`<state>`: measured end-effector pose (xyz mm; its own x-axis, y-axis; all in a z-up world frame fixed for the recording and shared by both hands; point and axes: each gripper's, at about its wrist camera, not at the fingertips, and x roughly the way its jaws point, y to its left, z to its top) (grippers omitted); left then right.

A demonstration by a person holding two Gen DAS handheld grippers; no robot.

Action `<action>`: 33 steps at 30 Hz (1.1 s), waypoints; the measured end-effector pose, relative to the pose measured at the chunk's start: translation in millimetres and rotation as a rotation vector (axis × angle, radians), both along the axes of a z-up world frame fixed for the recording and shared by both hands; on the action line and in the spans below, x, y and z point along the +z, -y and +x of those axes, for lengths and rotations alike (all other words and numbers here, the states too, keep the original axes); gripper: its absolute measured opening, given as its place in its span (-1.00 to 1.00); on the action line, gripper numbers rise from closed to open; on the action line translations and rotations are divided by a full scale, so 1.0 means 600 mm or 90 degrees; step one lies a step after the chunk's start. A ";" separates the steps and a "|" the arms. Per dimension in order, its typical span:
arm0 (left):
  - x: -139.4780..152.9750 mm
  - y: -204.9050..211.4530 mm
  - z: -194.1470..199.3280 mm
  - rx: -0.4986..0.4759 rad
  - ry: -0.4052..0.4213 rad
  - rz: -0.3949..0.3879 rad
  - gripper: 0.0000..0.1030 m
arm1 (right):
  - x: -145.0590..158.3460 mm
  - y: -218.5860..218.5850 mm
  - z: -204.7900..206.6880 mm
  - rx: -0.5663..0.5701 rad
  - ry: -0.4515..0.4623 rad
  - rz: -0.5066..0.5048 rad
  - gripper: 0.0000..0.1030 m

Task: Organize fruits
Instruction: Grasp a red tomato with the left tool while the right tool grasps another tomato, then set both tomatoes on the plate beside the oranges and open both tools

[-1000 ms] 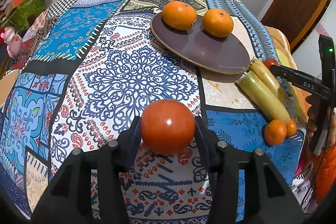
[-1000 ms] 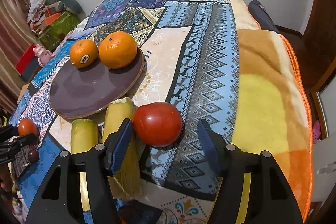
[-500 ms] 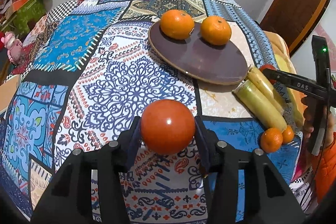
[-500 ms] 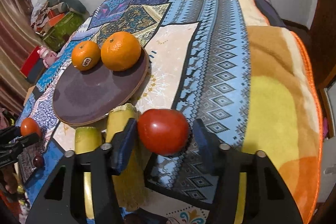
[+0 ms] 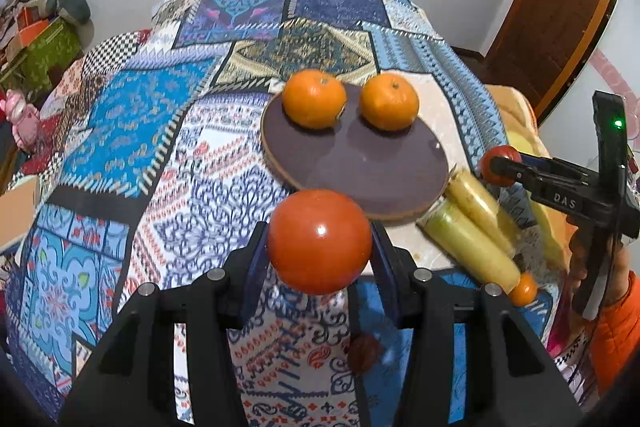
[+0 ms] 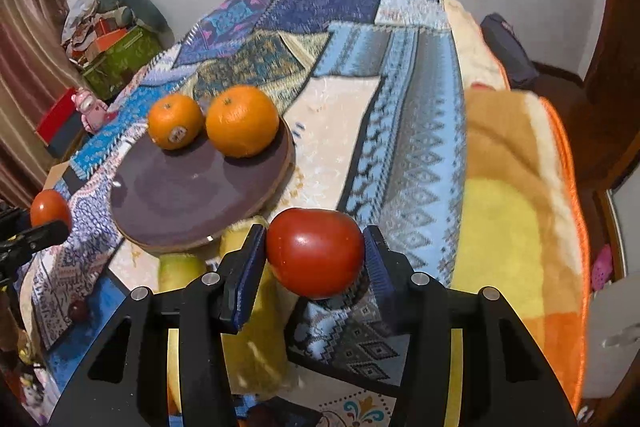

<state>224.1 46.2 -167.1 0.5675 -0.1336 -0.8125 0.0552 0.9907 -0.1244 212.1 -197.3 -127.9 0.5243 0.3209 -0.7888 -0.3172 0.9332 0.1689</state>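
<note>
Left wrist view: the left gripper (image 5: 320, 251) has its fingers clamped on a tomato (image 5: 319, 241), lifted toward the plate (image 5: 360, 167) of oranges (image 5: 314, 99); the right gripper (image 6: 314, 259) likewise pinches its own red tomato (image 6: 316, 253), apparently for grouping.

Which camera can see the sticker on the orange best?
The right wrist view: the left orange on the brown plate turns its small sticker toward that camera. In the left wrist view the same orange shows only plain peel; no sticker shows.

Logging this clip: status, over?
Left gripper shut on tomato. Right gripper shut on second tomato. Plate holds two oranges; front half bare.
</note>
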 end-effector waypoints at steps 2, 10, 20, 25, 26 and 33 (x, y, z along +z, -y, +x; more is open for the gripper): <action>0.008 0.003 0.010 -0.002 0.007 0.002 -0.06 | 0.012 -0.004 0.001 0.004 0.009 0.007 -0.11; 0.024 0.014 0.058 -0.007 0.021 0.012 -0.06 | 0.038 -0.048 0.011 0.033 0.041 0.018 -0.11; 0.006 0.024 0.112 -0.016 0.010 0.021 -0.06 | 0.020 -0.115 0.038 0.080 0.034 0.007 -0.11; -0.014 0.030 0.140 -0.023 -0.008 0.017 -0.06 | 0.007 -0.136 0.051 0.093 0.030 -0.009 -0.11; -0.018 0.031 0.144 -0.025 -0.011 0.015 -0.06 | 0.004 -0.139 0.054 0.096 0.028 -0.012 -0.11; -0.044 0.038 0.169 -0.045 -0.034 0.023 -0.06 | -0.012 -0.155 0.063 0.122 0.013 -0.034 -0.11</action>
<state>325.6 23.2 -193.2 0.5133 -0.1422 -0.8463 0.1196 0.9884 -0.0936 249.7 -104.1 -135.0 0.4734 0.3737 -0.7977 -0.4924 0.8631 0.1122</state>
